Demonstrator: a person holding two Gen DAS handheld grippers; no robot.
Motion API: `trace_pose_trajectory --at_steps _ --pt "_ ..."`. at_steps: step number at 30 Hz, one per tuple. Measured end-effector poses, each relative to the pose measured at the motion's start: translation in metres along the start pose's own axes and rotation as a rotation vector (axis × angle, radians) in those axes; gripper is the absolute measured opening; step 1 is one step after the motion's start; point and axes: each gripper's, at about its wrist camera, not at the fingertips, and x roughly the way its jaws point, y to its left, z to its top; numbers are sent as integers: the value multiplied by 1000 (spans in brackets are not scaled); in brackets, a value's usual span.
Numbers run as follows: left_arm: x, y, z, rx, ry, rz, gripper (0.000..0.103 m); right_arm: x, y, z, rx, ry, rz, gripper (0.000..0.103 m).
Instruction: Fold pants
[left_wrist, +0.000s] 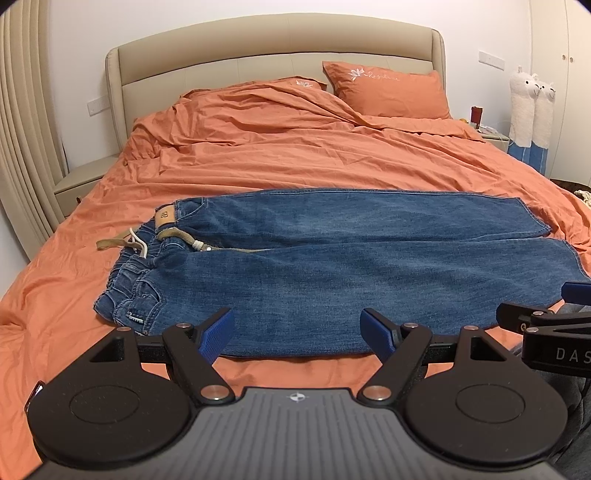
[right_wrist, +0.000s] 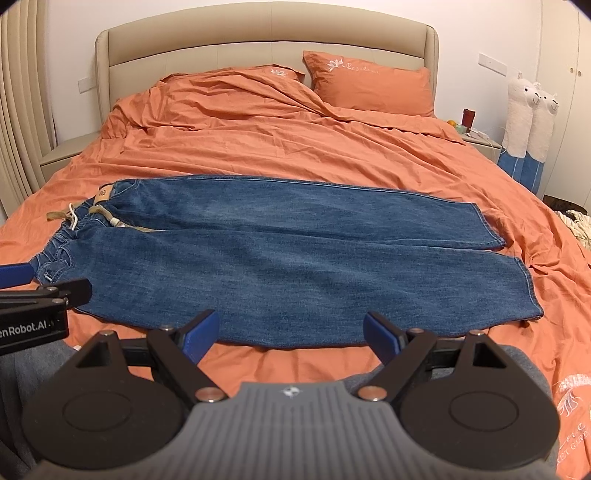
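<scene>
Faded blue denim pants (left_wrist: 332, 266) lie flat, legs side by side, on a wrinkled orange bed (left_wrist: 295, 155). Left gripper (left_wrist: 297, 334) and right gripper (right_wrist: 290, 332) hover released, blue ribbed pads apart.

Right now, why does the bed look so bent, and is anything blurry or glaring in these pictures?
Left wrist view: the fisheye lens bows the headboard and curtain, and the corners go dark; the jeans look sharp under soft, even light, without glare. Right wrist view: the same bending, with the headboard arched; the jeans look slightly soft, and the right gripper sits large at the bottom edge.
</scene>
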Motion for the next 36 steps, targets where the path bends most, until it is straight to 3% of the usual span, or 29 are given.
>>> trace_pose_trajectory --at_steps 27,33,36 --pt "-3 10 3 8 -22 -11 90 5 0 0 -4 -9 25 82" --pt "3 38 22 -33 -51 -20 78 18 -9 14 27 -58 93 82" --pt "15 57 36 -56 -57 3 66 34 -11 23 17 -70 128 82"
